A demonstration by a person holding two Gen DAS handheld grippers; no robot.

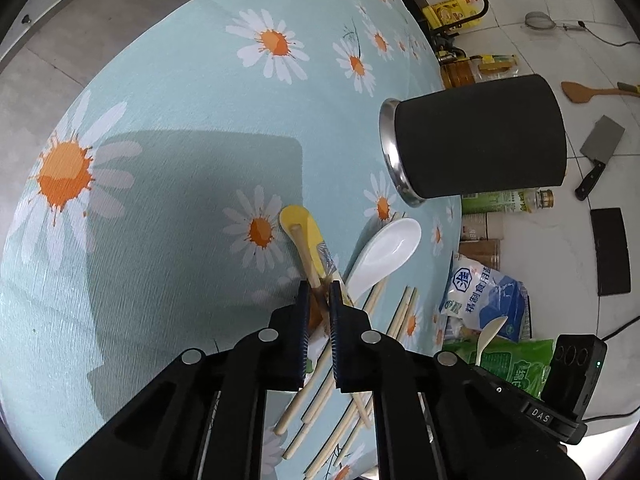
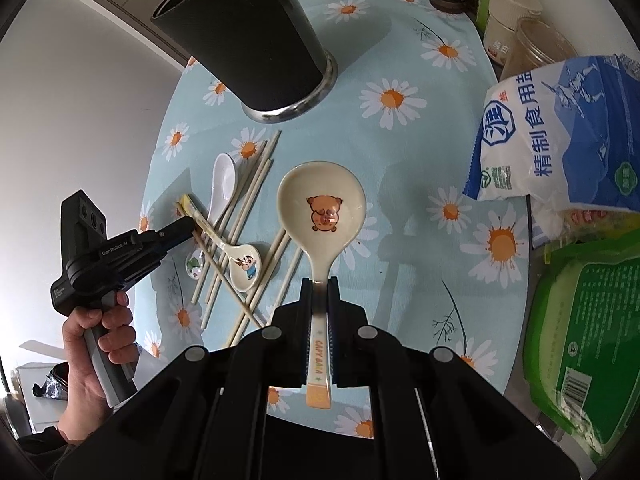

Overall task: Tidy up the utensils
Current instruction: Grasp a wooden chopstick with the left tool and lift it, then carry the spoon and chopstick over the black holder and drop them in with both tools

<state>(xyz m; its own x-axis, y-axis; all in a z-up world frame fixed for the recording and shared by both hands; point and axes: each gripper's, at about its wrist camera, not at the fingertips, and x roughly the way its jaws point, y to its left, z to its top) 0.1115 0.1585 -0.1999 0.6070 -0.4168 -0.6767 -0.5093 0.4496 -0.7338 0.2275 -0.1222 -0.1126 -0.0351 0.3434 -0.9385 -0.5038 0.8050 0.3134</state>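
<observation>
A cream ceramic spoon (image 2: 322, 216) with a cartoon bear printed in its round bowl and orange lettering down its handle hangs above a daisy-print tablecloth (image 2: 400, 152), clamped by its handle in the right gripper (image 2: 320, 286). The jaws are drawn in tight on either side of the narrow handle, the bowl jutting out ahead of the fingertips and the orange handle end showing behind the pads.

At left, a hand (image 2: 100, 336) holds the left gripper (image 1: 319, 288), whose jaws are closed almost fully on a wooden chopstick (image 1: 306, 258). The chopstick runs forward from between the pads and lies across a yellow spoon (image 1: 298, 224) resting on the cloth; from the left wrist view it cannot be told whether the yellow spoon's handle is also pinched.

Just beside the jaws lies a plain white spoon (image 1: 384, 254), bowl up. More pale chopsticks (image 2: 248, 200) lie scattered and crossed on the cloth, with a small spoon bearing a cartoon boy (image 2: 245, 266) among them. A black cylindrical utensil holder (image 2: 248, 36) with a steel base stands upright beyond the pile, well apart from both grippers. A salt bag (image 2: 560, 132) sits at the table's right edge.
</observation>
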